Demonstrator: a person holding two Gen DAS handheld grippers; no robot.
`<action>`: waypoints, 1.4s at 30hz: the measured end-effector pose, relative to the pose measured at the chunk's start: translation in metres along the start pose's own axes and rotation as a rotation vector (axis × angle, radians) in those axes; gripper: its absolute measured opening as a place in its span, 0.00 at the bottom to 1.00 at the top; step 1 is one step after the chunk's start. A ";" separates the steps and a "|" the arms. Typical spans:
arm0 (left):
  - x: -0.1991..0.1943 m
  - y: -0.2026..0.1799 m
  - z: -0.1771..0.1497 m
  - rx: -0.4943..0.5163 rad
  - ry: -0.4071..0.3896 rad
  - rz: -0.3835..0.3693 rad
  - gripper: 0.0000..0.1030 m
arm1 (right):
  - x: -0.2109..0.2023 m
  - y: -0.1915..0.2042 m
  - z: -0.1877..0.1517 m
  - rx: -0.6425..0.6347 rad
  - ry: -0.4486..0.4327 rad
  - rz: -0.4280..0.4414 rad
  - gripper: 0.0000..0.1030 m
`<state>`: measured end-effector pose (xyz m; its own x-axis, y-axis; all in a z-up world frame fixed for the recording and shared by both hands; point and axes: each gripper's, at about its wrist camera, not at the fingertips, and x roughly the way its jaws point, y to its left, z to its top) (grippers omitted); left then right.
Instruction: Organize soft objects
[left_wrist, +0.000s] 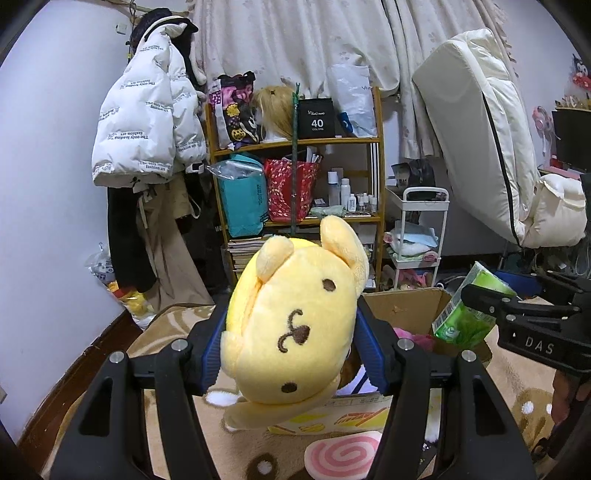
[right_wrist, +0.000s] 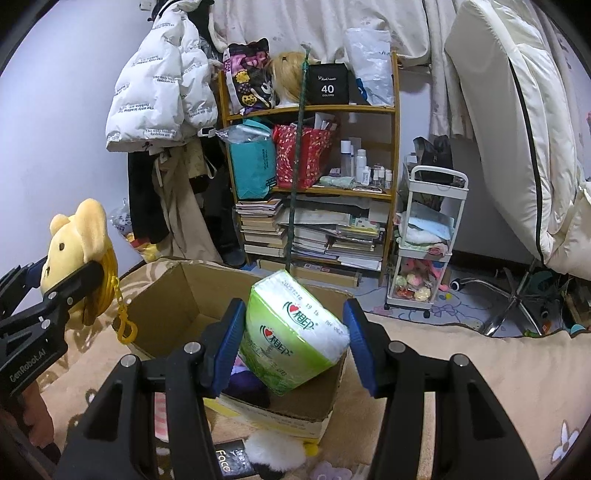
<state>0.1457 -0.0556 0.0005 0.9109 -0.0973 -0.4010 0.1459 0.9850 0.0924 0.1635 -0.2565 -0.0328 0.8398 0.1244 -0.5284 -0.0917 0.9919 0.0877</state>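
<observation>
- Fingers (left_wrist: 364, 341) of the left gripper (left_wrist: 288, 354), left wrist view: clamped on both sides of a yellow plush dog (left_wrist: 291, 321), held face-up in the air above the near edge of a cardboard box (left_wrist: 406, 306). Pink soft item already inside the box. At right, the right gripper (left_wrist: 480, 302) carries a green tissue pack (left_wrist: 469, 306) over the same box.
- Right wrist view: right gripper fingers (right_wrist: 227, 341) hold the tissue pack (right_wrist: 291, 332), tilted, over the open box (right_wrist: 177, 295); the left pad presses it, the right pad's contact is less clear. Dark and purple soft things lie in the bottom. Plush dog (right_wrist: 79, 254) hangs at left, outside the box wall, in the left gripper (right_wrist: 55, 295).
- Progress, judged: box partly filled; both held items not yet dropped in. White fluffy item (right_wrist: 275, 452) on the rug (right_wrist: 480, 350) in front of the box remains.
</observation>
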 end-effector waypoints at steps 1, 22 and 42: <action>0.002 0.000 -0.001 -0.001 0.001 0.000 0.60 | 0.002 0.000 -0.001 0.002 0.001 0.003 0.56; 0.045 -0.008 -0.020 0.000 0.145 -0.054 0.64 | 0.017 -0.005 -0.012 0.018 0.033 0.011 0.56; 0.064 -0.005 -0.019 -0.027 0.199 -0.066 0.67 | 0.031 0.003 -0.014 0.022 0.044 -0.017 0.56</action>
<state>0.1960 -0.0644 -0.0434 0.8053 -0.1341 -0.5775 0.1900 0.9811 0.0371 0.1821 -0.2497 -0.0607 0.8166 0.1091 -0.5668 -0.0657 0.9932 0.0966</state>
